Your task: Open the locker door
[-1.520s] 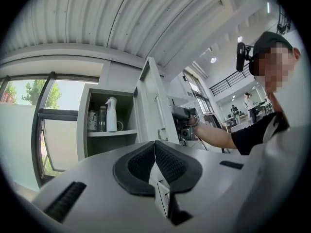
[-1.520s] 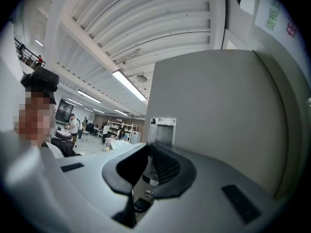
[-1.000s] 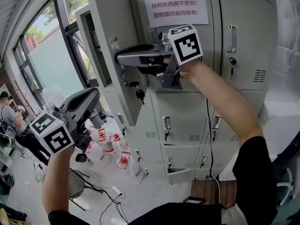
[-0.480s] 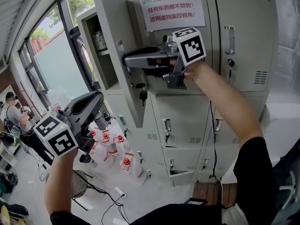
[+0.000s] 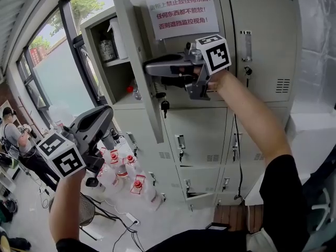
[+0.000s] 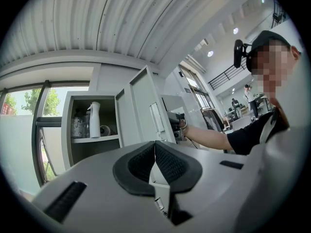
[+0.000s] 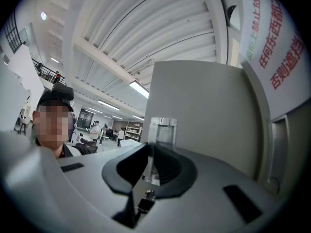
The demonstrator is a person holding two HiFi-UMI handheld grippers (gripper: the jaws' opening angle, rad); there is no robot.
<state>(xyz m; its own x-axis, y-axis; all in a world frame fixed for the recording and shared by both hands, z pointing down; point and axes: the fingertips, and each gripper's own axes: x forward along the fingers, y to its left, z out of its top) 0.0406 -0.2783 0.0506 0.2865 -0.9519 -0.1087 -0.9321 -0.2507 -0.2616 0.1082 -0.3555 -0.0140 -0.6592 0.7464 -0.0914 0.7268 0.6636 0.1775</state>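
Locker door (image 5: 137,62) stood partly open, top left of the lockers (image 5: 262,51)
Thin sheet metal, so probably light but stiff. Best grab looked like the small, slick metal handle (image 7: 163,130), which the right gripper (image 5: 149,67) was clamped on. Left gripper (image 6: 154,152) hung low, jaws together, empty.

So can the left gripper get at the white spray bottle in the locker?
Probably yes: the door stands open and nothing blocks the spray bottle, though the left gripper is shut.

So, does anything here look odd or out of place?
Mostly the red-capped bottles crowded on the floor beside the lockers, with cables trailing nearby. A key dangles from the open locker door; nothing looks damaged.
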